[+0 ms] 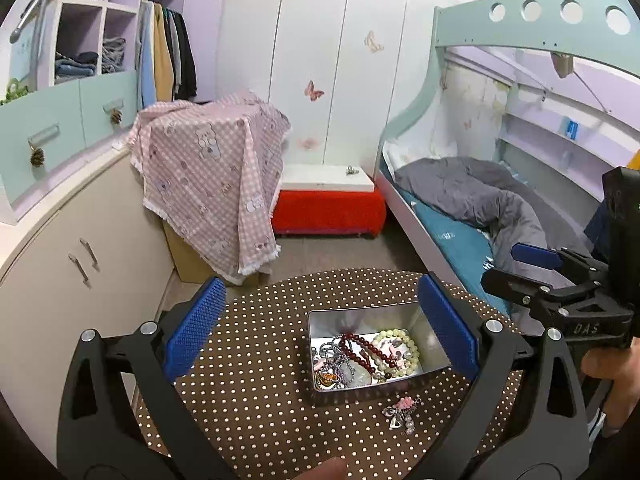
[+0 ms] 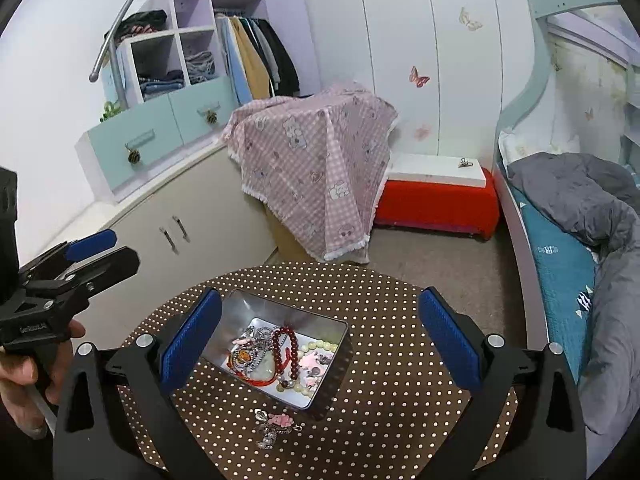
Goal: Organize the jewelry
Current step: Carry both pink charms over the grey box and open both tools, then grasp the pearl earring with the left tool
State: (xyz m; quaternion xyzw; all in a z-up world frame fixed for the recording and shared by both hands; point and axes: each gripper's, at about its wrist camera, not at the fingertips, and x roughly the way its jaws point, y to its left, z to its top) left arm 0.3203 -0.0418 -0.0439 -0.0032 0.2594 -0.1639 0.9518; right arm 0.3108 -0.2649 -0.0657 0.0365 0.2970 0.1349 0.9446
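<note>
Round surface (image 1: 256,380) with a brown, white-dotted cover sits below both grippers, in a small bedroom. Far ahead: white wardrobe doors (image 1: 312,40) with butterfly stickers. Ahead-left of the left gripper (image 1: 320,326): cream cabinet (image 1: 72,240), mint drawers, open shelves with folded clothes and hanging garments. A pink checked cloth (image 1: 212,168) is draped over a box on the floor beyond the surface, and a red bench (image 1: 328,208) with a white board on top stands next to it. To the right: a bunk bed (image 1: 460,220) with a teal sheet and grey duvet.

An open metal tin (image 1: 332,386) lies on the surface, between the left gripper's spread fingers and toward its right finger. In the right wrist view it sits just inside the left finger of the right gripper (image 2: 320,338). Inside the tin: a dark red bead bracelet (image 1: 360,350), a pale green bead bracelet (image 1: 404,346), silver chains, pink charms and an orange pendant, all tangled.

A loose charm piece (image 1: 402,410), pink and silver, lies on the surface just outside the tin's near wall, nearer the camera than either gripper's fingertips and apart from the tin.

Both grippers are spread wide with nothing between the pads. The right gripper shows side-on at the right of the left gripper, with a hand (image 1: 612,376) on its handle. Nothing blocks the tin.
</note>
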